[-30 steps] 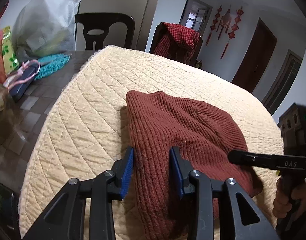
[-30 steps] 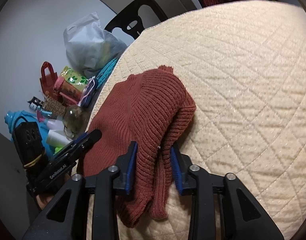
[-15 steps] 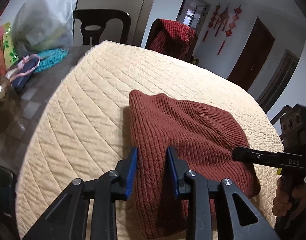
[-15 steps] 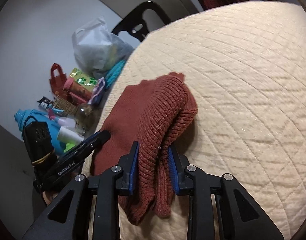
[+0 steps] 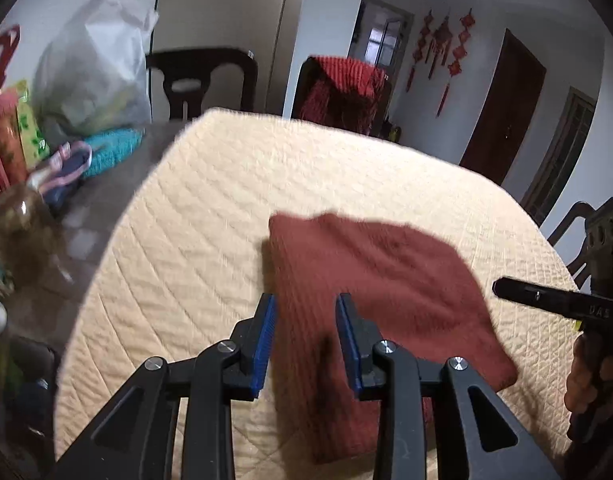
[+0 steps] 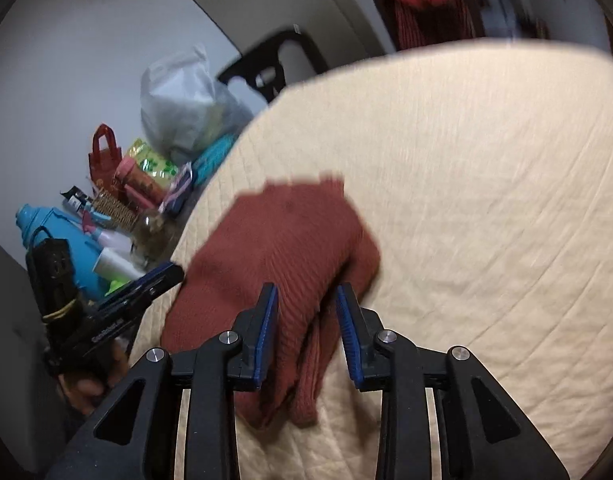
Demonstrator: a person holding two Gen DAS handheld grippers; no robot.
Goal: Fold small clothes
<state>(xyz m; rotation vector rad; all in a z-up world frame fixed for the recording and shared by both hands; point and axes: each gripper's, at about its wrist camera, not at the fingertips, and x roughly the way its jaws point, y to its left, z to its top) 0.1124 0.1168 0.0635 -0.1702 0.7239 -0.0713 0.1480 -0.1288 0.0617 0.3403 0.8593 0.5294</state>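
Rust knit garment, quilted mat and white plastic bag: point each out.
rust knit garment (image 5: 370, 276), left wrist view, middle of folded top.
quilted mat (image 5: 194, 248), left wrist view, bare left part.
white plastic bag (image 6: 186, 104), right wrist view, its front.

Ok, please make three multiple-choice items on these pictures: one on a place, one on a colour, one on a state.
1. Where does the white plastic bag stand?
A on the quilt
B on the dark table beside the quilt
C on a chair

2. What colour is the quilt?
A green
B grey
C pale yellow

3. How is the rust knit garment?
A folded, lying on the quilt
B hanging over a chair
C spread out with sleeves wide

Answers:
1 B: the bag sits on the table, left of the quilt's edge.
2 C: the stitched cloth is cream-yellow all over.
3 A: stacked layers show at its near edge in the right wrist view.
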